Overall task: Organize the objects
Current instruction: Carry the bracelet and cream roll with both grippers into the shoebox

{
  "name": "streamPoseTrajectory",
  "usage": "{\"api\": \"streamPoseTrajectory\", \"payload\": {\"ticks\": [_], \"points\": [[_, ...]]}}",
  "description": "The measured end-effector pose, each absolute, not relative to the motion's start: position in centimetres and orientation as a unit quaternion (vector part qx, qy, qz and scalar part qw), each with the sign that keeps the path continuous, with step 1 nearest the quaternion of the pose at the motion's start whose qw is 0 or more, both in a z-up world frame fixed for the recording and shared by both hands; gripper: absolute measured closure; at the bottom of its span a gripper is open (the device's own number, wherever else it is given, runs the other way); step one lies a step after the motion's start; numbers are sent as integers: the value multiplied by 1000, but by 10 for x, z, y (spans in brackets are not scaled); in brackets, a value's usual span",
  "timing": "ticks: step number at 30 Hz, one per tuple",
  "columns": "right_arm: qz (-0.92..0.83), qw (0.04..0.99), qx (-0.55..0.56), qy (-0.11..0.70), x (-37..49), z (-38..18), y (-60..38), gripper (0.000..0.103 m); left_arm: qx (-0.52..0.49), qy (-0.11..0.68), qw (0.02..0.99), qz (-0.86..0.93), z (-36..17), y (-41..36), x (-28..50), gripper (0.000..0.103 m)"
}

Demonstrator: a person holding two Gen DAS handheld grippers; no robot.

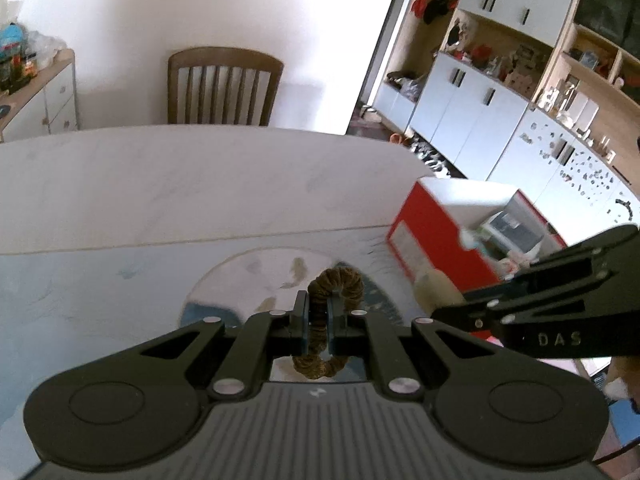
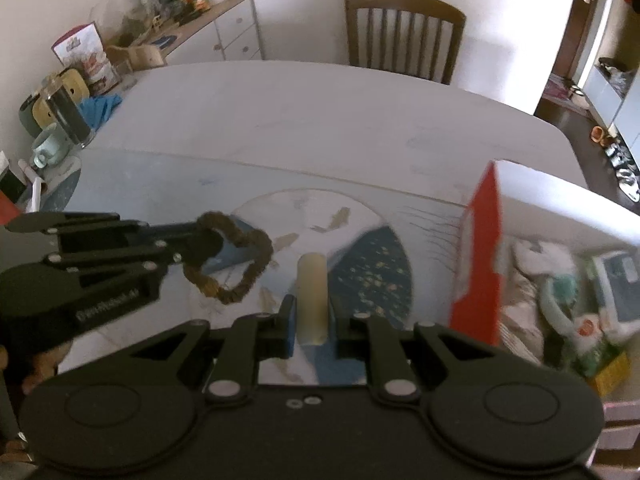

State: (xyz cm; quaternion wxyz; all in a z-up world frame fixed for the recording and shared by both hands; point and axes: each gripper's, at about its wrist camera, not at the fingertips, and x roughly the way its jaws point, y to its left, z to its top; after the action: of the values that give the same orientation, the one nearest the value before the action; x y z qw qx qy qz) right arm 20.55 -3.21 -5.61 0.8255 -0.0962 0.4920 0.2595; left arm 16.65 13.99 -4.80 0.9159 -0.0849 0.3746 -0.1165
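Left wrist view: left gripper (image 1: 318,322) clamped tight on a brown velvet scrunchie (image 1: 334,292), loop standing up between the pads and sagging below them, held above the tabletop (image 1: 160,184) at lower centre of frame. Right gripper (image 1: 444,304) entering from the right edge, a pale cream cylinder (image 1: 434,288) at its tip, only the blurred end showing. Red box (image 1: 436,240) at right centre, open, contents a smear of grey and white — not identifiable from here. Wooden chair (image 1: 224,84) at upper centre beyond the far table edge; white cupboards and open shelves (image 1: 500,92) filling the upper right, seen only in this view.

Right wrist view: right gripper (image 2: 312,320) closed on the cream cylinder (image 2: 312,296), upright between the blue pads, full length visible here. Left gripper (image 2: 208,240) coming in from the left edge, scrunchie (image 2: 236,258) hanging off its tip as a loose open ring above the printed mat (image 2: 360,248) with fish motifs. Red box (image 2: 480,248) at right, wall blurred; inside, soft white and green items plus something yellow, all too smeared to name. Only here: a cluttered left edge with a mint mug (image 2: 48,146), a dark glass jar (image 2: 68,114) and blue cloth (image 2: 100,106), and a drawer unit (image 2: 236,36) at upper left piled with small things. Lower left corner cut off — part of a hand behind the left gripper, hard to make out.
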Motion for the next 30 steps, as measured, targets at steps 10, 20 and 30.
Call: {"api": "streamPoseTrajectory", "payload": {"ticks": [10, 20, 30], "points": [[250, 837, -74, 481, 205, -42, -109, 89, -57, 360, 920, -141, -19, 58, 175, 95], [246, 846, -49, 470, 220, -39, -189, 89, -30, 354, 922, -155, -9, -29, 198, 95], [232, 849, -29, 475, 244, -50, -262, 89, 1, 362, 915, -178, -17, -107, 232, 95]]}}
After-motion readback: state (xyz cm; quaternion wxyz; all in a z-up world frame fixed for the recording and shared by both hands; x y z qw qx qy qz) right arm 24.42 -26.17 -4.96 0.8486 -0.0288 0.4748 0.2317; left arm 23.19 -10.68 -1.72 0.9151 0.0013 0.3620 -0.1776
